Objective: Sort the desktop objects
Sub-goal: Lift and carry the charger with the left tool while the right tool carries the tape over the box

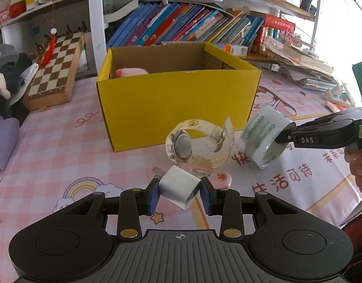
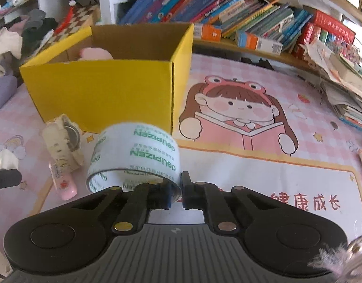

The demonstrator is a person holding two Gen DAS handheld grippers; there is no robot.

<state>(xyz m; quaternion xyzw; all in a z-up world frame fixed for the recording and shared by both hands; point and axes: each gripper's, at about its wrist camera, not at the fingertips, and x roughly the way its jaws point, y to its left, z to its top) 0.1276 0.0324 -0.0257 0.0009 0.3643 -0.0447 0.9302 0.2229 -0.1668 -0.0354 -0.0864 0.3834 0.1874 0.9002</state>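
My left gripper [image 1: 179, 192] is shut on a white charger plug [image 1: 179, 188], held tilted above the pink mat. My right gripper [image 2: 176, 194] is shut on the wall of a clear tape roll [image 2: 136, 153] with green print, lifted off the mat; in the left wrist view the tape roll [image 1: 263, 136] hangs from the right gripper's fingers [image 1: 305, 138]. A pale translucent watch [image 1: 192, 145] lies in front of the open yellow box [image 1: 176, 99]. The box [image 2: 105, 89] holds something pink [image 2: 94, 54]. A small pink case [image 2: 66, 185] lies by the watch [image 2: 63, 139].
A shelf of leaning books [image 1: 188, 26] runs behind the box. A chessboard [image 1: 56, 68] and heaped clothes [image 1: 8, 75] lie at the left. Stacked papers [image 2: 346, 87] crowd the right edge. A hand [image 1: 359, 165] grips the right tool.
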